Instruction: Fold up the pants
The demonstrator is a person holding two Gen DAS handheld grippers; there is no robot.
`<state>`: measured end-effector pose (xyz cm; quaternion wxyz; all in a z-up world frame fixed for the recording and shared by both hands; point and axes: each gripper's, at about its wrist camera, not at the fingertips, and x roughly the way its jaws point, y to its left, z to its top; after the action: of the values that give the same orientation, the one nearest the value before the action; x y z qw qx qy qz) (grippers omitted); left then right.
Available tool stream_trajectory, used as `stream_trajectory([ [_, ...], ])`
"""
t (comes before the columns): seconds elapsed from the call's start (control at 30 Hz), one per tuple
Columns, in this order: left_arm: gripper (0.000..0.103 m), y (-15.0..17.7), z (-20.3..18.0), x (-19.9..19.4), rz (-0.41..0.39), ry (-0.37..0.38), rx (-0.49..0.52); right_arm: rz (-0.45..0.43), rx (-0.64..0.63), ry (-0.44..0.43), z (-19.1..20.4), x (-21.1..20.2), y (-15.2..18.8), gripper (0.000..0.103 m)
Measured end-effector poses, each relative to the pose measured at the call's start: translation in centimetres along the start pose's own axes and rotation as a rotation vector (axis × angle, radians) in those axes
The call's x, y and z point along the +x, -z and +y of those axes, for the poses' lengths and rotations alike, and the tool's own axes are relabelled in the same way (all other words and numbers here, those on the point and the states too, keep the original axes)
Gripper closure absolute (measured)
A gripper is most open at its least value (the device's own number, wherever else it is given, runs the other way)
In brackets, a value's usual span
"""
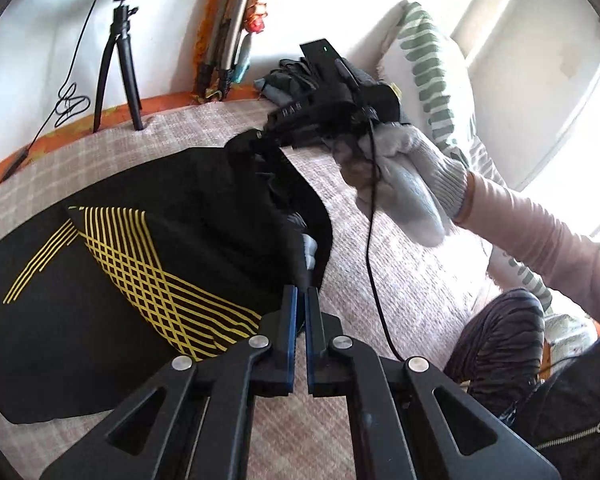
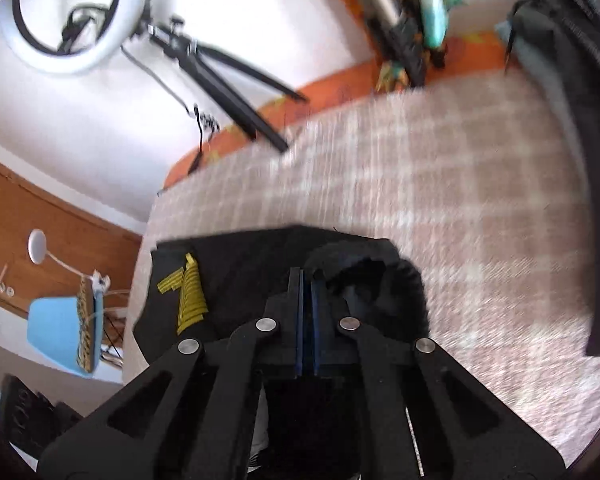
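Observation:
Black pants [image 1: 148, 248] with a yellow crisscross stripe pattern lie on the checked bedspread [image 1: 400, 280]. My left gripper [image 1: 302, 292] is shut on the near corner of the waistband and holds it above the bed. My right gripper [image 1: 260, 136], held by a gloved hand, is shut on the far corner of the waistband. In the right wrist view the right gripper [image 2: 307, 276] pinches the black fabric [image 2: 364, 276], and the pants hang below with the yellow pattern [image 2: 188, 296] showing. The waist edge is stretched between the two grippers.
A ring light on a tripod [image 1: 120, 56] stands at the bed's far edge. A striped pillow [image 1: 432, 76] lies at the right. Dark folded clothes [image 1: 292, 80] sit at the back. A blue chair [image 2: 64, 328] stands beside the bed.

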<state>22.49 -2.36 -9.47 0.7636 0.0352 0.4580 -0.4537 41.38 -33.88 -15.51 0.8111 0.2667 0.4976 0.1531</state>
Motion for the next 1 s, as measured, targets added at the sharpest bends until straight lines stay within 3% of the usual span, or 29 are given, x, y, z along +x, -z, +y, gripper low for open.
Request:
stream_trajectory([
  [0.07,0.102,0.2,-0.3,-0.1,0.008,-0.01,0.014,-0.044,0.001,0.059,-0.4,-1.0,-1.1,0.099],
  [0.17,0.103,0.1,-0.3,0.6,0.018,0.011,0.005,-0.075,-0.108,0.206,-0.4,-1.4,-1.7,0.099],
  [0.27,0.103,-0.3,-1.6,2.2,0.034,0.042,0.037,0.021,-0.11,0.283,-1.6,-0.2,-1.6,0.097],
  [0.33,0.103,-0.7,-2.2,3.2,0.08,0.049,0.041,0.007,-0.138,0.347,-1.2,-0.7,-0.9,0.09],
  [0.4,0.103,-1.3,-2.5,3.3,0.067,0.039,0.048,-0.027,-0.188,0.371,-0.3,-2.4,0.3,0.084],
  [0.47,0.103,-1.5,-2.1,2.6,0.051,0.017,0.034,-0.059,-0.217,0.347,0.6,-4.3,1.6,0.066],
  [0.57,0.103,-1.1,-0.1,0.9,0.027,-0.031,-0.023,-0.058,-0.315,0.205,3.2,-6.5,4.0,0.061],
  [0.63,0.103,-0.4,1.8,-0.5,0.001,-0.098,-0.046,0.004,-0.437,0.077,6.0,-7.0,6.5,0.061],
  [0.7,0.103,0.7,4.4,-1.9,-0.019,-0.189,-0.081,0.064,-0.553,0.003,8.5,-6.9,9.2,0.055],
  [0.77,0.103,1.8,7.5,-2.9,-0.019,-0.233,-0.14,0.152,-0.661,-0.072,10.9,-6.0,12.3,0.041],
  [0.9,0.103,4.8,15.3,-4.1,-0.023,-0.342,-0.32,0.261,-0.859,-0.072,14.5,-3.2,17.4,0.038],
  [1.0,0.103,6.6,19.4,-4.3,-0.023,-0.382,-0.408,0.317,-0.992,0.0,16.2,-0.8,20.5,0.036],
])
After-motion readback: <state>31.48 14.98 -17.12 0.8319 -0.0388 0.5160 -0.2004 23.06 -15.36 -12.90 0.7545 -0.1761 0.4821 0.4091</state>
